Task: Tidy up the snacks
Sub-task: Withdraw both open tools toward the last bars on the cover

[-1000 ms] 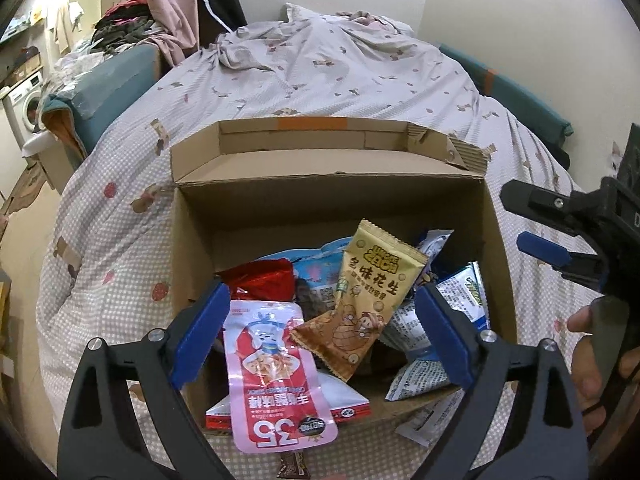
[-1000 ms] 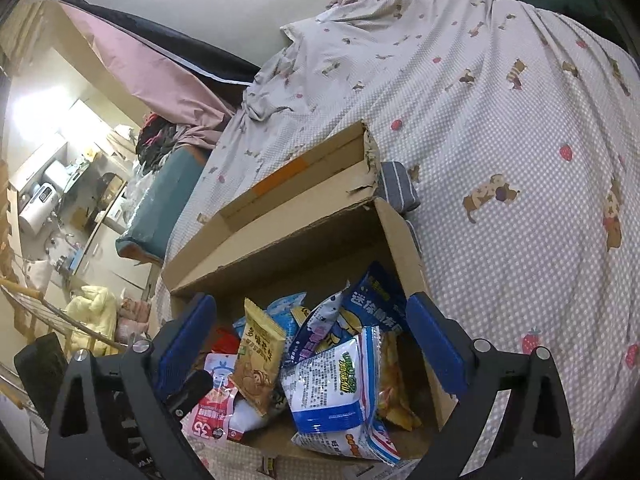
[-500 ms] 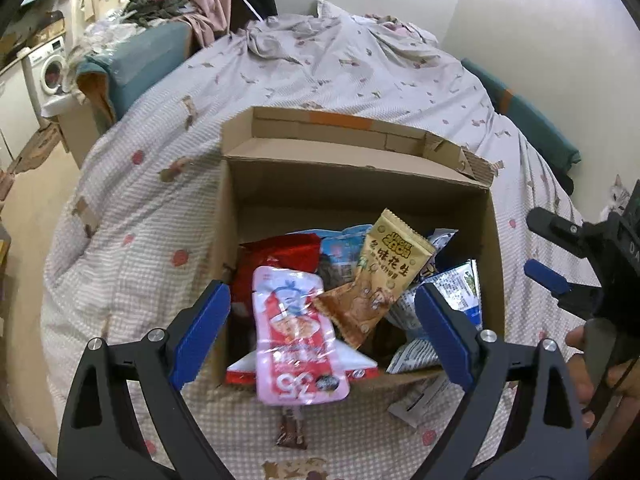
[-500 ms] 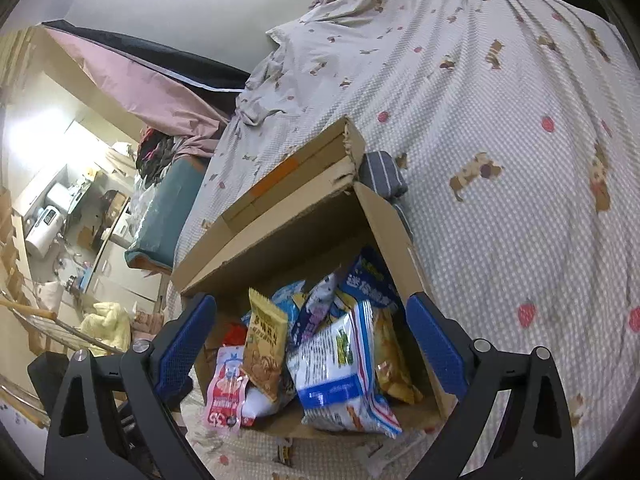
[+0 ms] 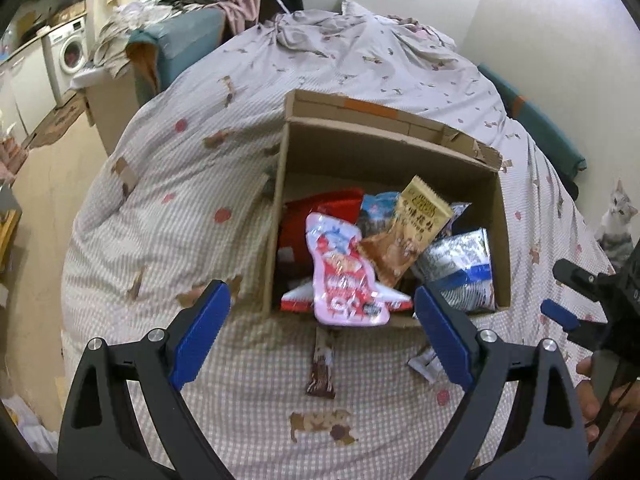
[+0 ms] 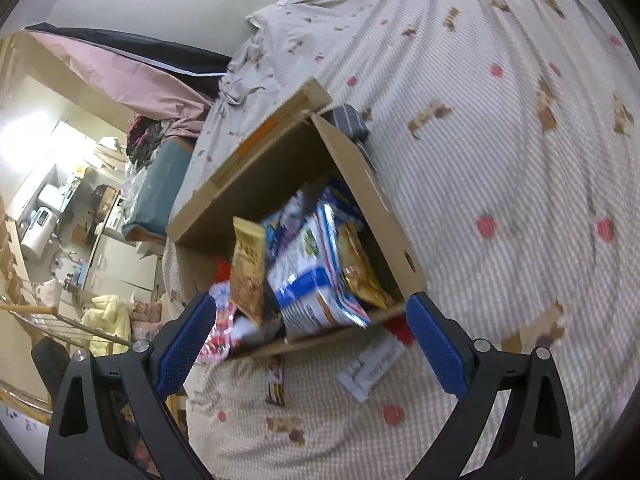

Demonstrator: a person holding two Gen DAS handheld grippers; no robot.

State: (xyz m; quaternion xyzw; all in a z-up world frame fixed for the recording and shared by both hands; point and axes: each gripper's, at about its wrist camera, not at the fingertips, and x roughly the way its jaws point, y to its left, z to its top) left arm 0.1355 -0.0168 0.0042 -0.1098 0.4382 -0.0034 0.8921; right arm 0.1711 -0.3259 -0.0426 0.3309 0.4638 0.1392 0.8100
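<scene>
1. Jaws of the left gripper (image 5: 322, 322) stand wide apart with nothing between the blue pads; those of the right gripper (image 6: 306, 338) are spread just as wide and grasp nothing.
2. Both grippers hang above the near edge of a cardboard box (image 5: 384, 148) that sits on the bed (image 5: 168, 208), its flaps open.
3. Inside the box lies a jumble of snack packets: a pink and white pouch (image 5: 344, 280) hangs over the near wall, a tan peanut packet (image 5: 404, 236) leans against it, a red bag (image 5: 320, 204) lies behind on the left, and a silver and blue bag (image 5: 460, 264) fills the right side.
4. From the right wrist view the silver and blue bag (image 6: 312, 276) tilts toward the near wall, with an orange packet (image 6: 360, 268) just beside it against the right wall.
5. Two items lie on the bedcover outside the box, near its front: a dark brown bar (image 5: 322, 364) and a small white packet (image 5: 426, 362).
6. A person's hand (image 5: 600, 396) holds the right gripper at the right edge of the left wrist view.
7. A cat (image 5: 616, 224) sits at the far right side beyond the bed, and a washing machine (image 5: 70, 54) stands at the far left.
</scene>
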